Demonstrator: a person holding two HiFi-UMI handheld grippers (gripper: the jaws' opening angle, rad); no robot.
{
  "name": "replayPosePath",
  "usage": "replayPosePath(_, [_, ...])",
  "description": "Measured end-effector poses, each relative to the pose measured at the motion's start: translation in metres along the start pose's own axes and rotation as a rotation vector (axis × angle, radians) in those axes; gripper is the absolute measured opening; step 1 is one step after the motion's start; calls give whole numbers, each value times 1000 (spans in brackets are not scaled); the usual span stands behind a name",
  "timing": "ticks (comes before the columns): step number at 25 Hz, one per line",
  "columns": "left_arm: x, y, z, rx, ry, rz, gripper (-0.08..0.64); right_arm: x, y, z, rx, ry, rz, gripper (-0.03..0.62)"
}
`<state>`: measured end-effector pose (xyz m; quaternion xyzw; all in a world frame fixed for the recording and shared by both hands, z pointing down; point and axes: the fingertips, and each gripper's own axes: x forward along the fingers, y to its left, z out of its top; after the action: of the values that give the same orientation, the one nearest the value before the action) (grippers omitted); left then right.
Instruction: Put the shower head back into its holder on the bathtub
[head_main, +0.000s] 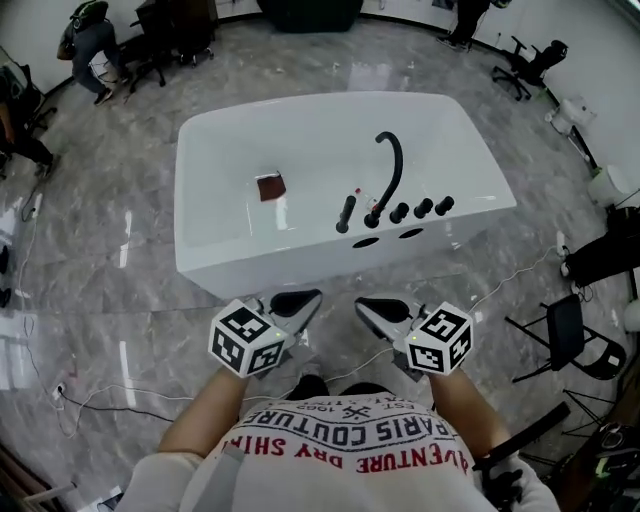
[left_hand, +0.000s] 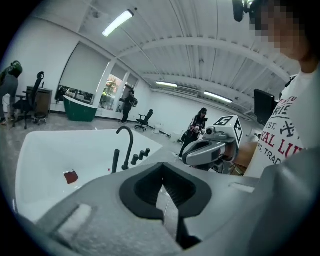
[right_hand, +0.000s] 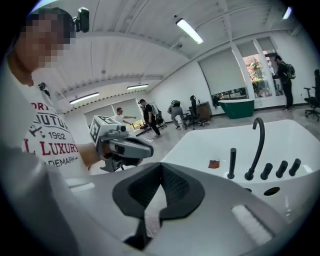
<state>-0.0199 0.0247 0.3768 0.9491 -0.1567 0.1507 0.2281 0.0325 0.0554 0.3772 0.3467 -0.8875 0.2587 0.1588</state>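
Hovering low in frame, left gripper (head_main: 300, 303) and right gripper (head_main: 378, 308), both clenched empty, one bathtub (head_main: 280, 262) above, one shower head (head_main: 346, 214), three knobs (head_main: 423, 208).

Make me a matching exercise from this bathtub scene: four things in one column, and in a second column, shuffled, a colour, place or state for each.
Things:
1. bathtub
2. shower head
3. square patch inside the tub
4. left gripper

Descriptions:
A. dark red
B. jaws shut, nothing between them
C. white
D. black, standing upright beside the faucet

Pairs: 1-C, 2-D, 3-A, 4-B
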Motion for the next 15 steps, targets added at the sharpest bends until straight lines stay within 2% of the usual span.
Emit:
replayPosePath(4, [-27, -63, -6, 22, -44, -8, 3, -43, 51, -21, -52, -42, 2, 5])
replayPosePath(8, [-41, -126, -35, 21, -70, -10, 3, -81, 88, -58, -35, -101, -19, 5])
replayPosePath(11, [-45, -181, -68, 20, -42, -33, 3, -116, 123, -91, -9, -127, -21, 5])
replayPosePath(15, [-52, -247, -92, 82, 11, -48, 3, -170, 154, -121, -32, -147, -86, 5])
